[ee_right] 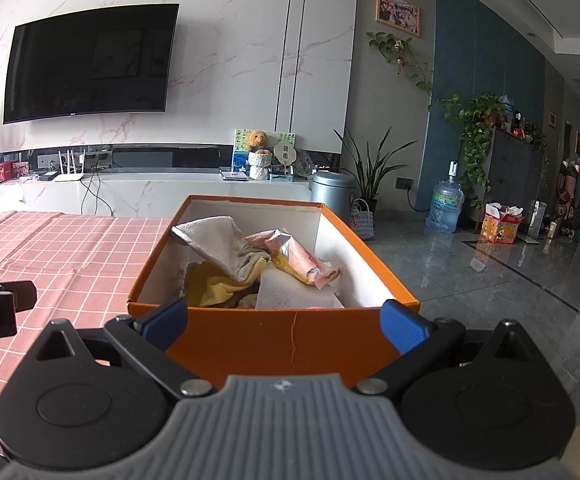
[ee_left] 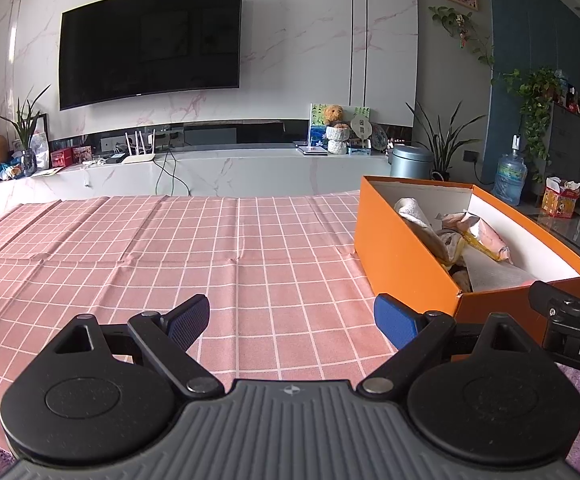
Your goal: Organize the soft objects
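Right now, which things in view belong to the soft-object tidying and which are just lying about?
Job:
orange box on the checked cloth
white towel, yellow cloth, pink packet and white paper inside it
left gripper and right gripper, both open and empty

Lying about:
TV
teddy bear
bin
water bottle

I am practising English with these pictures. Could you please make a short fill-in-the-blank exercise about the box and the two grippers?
1. The soft objects lie inside an open box whose outside colour is ____.
2. The tablecloth has a pink and white ____ pattern.
3. The left gripper and the right gripper both hold ____.

Missing words: orange; checked; nothing
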### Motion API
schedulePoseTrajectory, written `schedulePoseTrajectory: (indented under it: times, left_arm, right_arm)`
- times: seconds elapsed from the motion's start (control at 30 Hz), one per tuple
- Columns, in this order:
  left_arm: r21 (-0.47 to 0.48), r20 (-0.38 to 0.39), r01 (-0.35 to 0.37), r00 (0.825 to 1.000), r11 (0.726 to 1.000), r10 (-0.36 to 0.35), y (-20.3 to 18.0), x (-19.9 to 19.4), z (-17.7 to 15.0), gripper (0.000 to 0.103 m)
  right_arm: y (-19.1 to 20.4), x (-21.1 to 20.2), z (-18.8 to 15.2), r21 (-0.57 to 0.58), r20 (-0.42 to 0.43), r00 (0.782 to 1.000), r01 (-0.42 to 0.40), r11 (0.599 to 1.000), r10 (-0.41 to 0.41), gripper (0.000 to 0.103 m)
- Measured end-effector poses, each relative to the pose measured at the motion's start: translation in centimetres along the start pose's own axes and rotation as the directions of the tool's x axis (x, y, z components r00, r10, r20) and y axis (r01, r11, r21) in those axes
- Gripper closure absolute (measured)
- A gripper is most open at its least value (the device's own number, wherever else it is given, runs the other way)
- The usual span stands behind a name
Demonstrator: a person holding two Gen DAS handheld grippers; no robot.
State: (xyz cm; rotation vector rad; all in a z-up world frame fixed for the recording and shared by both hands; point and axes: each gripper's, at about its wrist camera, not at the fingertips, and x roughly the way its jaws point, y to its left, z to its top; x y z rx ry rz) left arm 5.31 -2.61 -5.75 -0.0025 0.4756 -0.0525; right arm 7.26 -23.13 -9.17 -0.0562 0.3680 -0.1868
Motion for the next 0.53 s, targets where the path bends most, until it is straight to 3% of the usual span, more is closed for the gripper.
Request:
schedulePoseTrajectory:
  times: [0.53]
  left_arm:
    - [-0.002,0.005,-0.008,1.000,1.000,0.008,-0.04,-0.08,-0.04,0.000]
  right_arm:
    - [0.05,0.02,-0.02,0.002,-0.001,1.000,-0.001,1.000,0.001,0.002]
